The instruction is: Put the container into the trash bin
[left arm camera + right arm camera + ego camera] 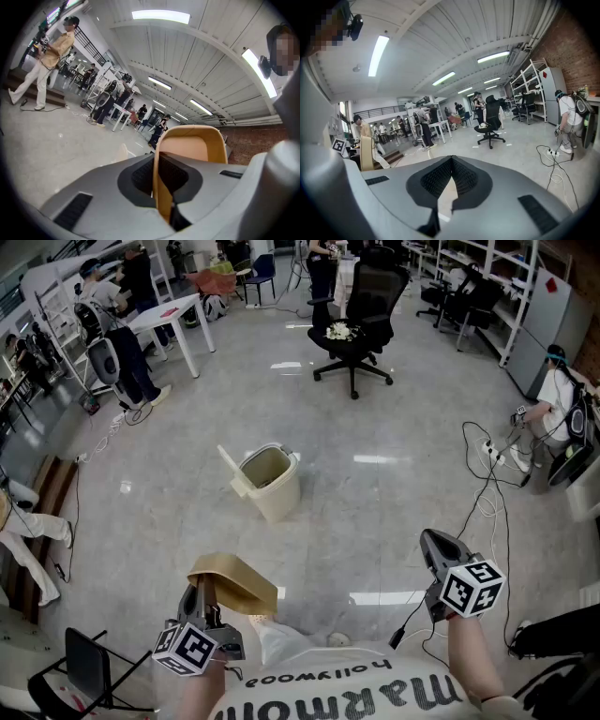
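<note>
A tan, shallow paper container (236,581) hangs over the floor at the lower left of the head view. My left gripper (204,589) is shut on its rim. In the left gripper view the container (190,150) rises upright between the dark pads (140,176), which pinch its wall. The beige trash bin (270,482) stands on the floor ahead of it, lid swung open to the left and its mouth showing. My right gripper (434,545) hovers at the lower right, apart from both. Its jaws (451,160) are shut with nothing between them.
A black office chair (361,320) stands beyond the bin and a white table (173,315) at the far left. Cables and a power strip (489,457) trail over the floor at the right. A folding chair (89,667) is at the bottom left. People stand along the edges.
</note>
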Motion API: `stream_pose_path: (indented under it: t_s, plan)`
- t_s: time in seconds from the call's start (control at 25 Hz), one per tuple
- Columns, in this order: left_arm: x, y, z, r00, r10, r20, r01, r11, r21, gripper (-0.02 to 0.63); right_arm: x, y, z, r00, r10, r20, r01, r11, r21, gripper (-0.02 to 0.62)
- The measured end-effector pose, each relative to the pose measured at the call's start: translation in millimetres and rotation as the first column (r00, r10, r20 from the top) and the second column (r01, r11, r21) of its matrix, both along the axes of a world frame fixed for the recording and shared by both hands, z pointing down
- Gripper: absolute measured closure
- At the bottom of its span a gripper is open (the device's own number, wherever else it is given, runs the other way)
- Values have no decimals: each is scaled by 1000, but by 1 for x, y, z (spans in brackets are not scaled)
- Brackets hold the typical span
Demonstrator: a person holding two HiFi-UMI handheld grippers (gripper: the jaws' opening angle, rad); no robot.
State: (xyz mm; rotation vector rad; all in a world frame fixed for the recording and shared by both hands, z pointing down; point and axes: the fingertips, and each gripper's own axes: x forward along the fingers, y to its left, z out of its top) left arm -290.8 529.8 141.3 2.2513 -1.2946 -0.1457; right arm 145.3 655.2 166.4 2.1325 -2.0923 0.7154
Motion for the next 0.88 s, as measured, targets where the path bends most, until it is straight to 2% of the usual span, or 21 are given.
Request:
stream_pose_path:
  t_s: [0.44,0.64,0.88]
  plan:
    - [0,-8,-1,999,-39,-8,39,999,7,604,12,-4,9,1000,0,9,0,1000,-6,594]
    - [-4,-14,6,999,-53,10,53,998,-20,604,16,-17,22,998,10,65,-9,1000,-16,593]
    - [0,-56,15,998,-70,4,71,996,-57,604,24,-56,34,997,22,79,-16,998,-65,593]
